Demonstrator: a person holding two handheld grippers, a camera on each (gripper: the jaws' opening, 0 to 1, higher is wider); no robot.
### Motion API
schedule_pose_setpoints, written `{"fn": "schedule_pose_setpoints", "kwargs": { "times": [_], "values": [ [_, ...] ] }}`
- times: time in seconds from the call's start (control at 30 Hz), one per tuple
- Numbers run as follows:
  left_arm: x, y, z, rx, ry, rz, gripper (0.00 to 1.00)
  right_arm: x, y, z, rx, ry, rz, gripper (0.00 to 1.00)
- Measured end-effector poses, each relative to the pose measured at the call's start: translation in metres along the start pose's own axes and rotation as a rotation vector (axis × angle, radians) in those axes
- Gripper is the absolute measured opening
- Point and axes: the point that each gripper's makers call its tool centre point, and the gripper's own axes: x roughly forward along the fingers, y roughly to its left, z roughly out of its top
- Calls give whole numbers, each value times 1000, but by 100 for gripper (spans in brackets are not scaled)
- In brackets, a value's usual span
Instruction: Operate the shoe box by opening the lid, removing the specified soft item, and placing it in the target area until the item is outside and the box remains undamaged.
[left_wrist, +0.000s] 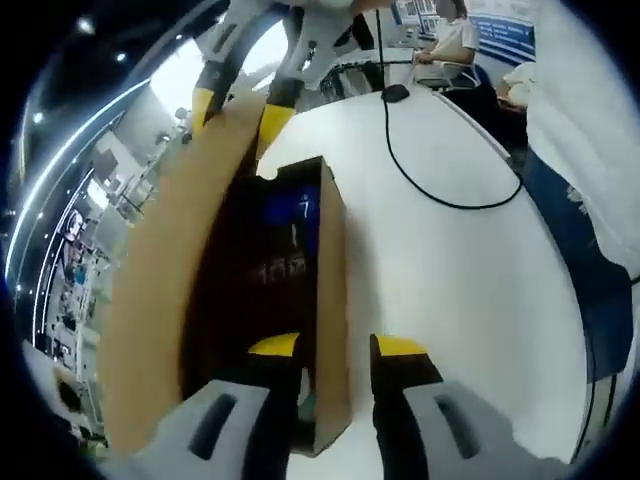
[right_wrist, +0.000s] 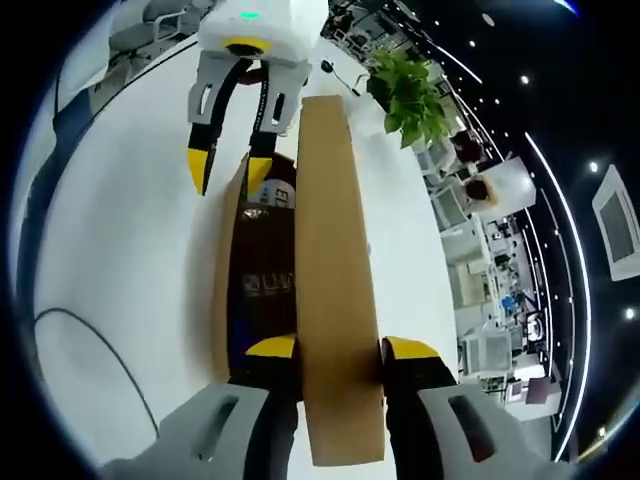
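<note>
A brown cardboard shoe box (left_wrist: 332, 300) lies on the white table (left_wrist: 460, 300), its hinged lid (left_wrist: 160, 290) raised on the left. The dark inside holds a blue and dark soft item (left_wrist: 290, 208). My left gripper (left_wrist: 337, 347) is open, its jaws astride the box's near wall. The right gripper (left_wrist: 240, 110) holds the lid's far end. In the right gripper view the lid (right_wrist: 335, 300) runs up between my right gripper's (right_wrist: 341, 348) jaws, which are shut on it. The left gripper (right_wrist: 229, 168) stands at the box's far end, above the dark item (right_wrist: 262, 285).
A black cable (left_wrist: 440, 195) runs across the table to a mouse (left_wrist: 395, 93). A person sits at the far end (left_wrist: 450, 40), and a person's clothes (left_wrist: 590, 150) border the right. A green plant (right_wrist: 410, 95) stands beyond the box. Another cable loop (right_wrist: 80, 340) lies left.
</note>
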Motion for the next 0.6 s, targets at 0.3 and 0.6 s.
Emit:
{"fn": "schedule_pose_setpoints", "kwargs": {
  "times": [0.3,0.6],
  "values": [
    [4,-2,-9,-50,2,-34,20,0,-2,2,-32,5,-13,30],
    [10,2,-12,-30,12,-56,14,-2,-3,3,-41,2,-22,29]
  ]
}}
